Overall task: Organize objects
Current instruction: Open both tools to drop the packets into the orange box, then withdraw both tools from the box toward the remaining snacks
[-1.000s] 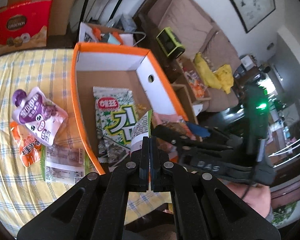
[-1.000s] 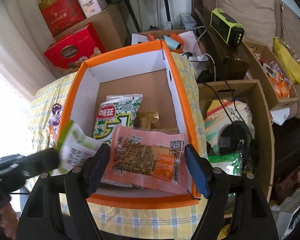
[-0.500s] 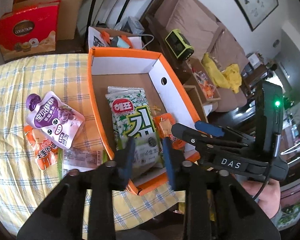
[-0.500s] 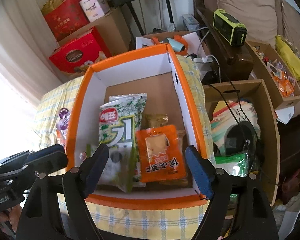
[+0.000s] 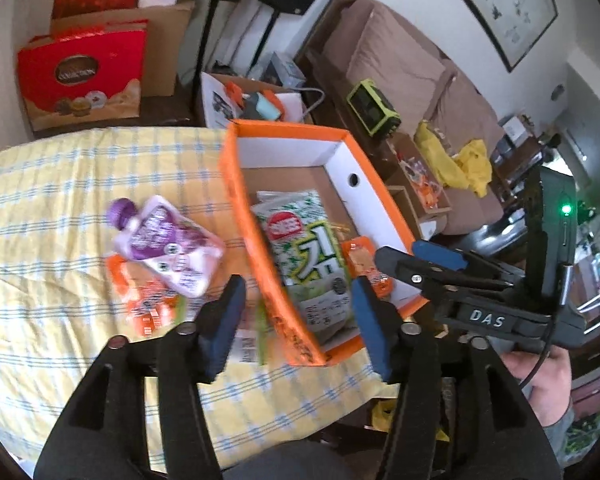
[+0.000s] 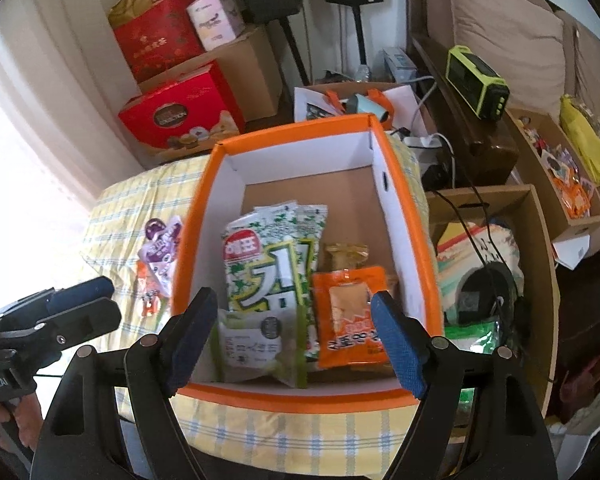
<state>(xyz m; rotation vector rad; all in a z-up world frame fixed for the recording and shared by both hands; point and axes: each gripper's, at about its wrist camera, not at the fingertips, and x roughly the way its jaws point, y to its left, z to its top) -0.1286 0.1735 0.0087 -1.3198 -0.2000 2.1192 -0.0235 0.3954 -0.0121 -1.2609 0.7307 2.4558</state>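
Note:
An orange box (image 5: 236,184) (image 6: 292,128) on the checked cloth holds a green-white seaweed packet (image 5: 304,240) (image 6: 272,264), a small green packet (image 6: 256,344) and an orange snack packet (image 6: 348,320). My left gripper (image 5: 296,312) hovers over the box's near left wall, its jaws opening with nothing gripped. My right gripper (image 6: 294,320) stands open above the box's near end, holding nothing. Left of the box, a purple pouch (image 5: 164,240) (image 6: 162,242) lies on an orange packet (image 5: 140,300).
A gold wrapper (image 6: 342,254) lies deeper in the box. A barcoded packet (image 5: 248,344) lies beside the box wall. Cardboard boxes (image 6: 496,248) stand right of the table, red gift boxes (image 5: 80,76) behind it, a sofa (image 5: 400,64) at the far right.
My left gripper opened and let the small green packet drop into the box, then drew back toward the left wall. The orange snack packet settled flat in the box. The right gripper rose slightly.

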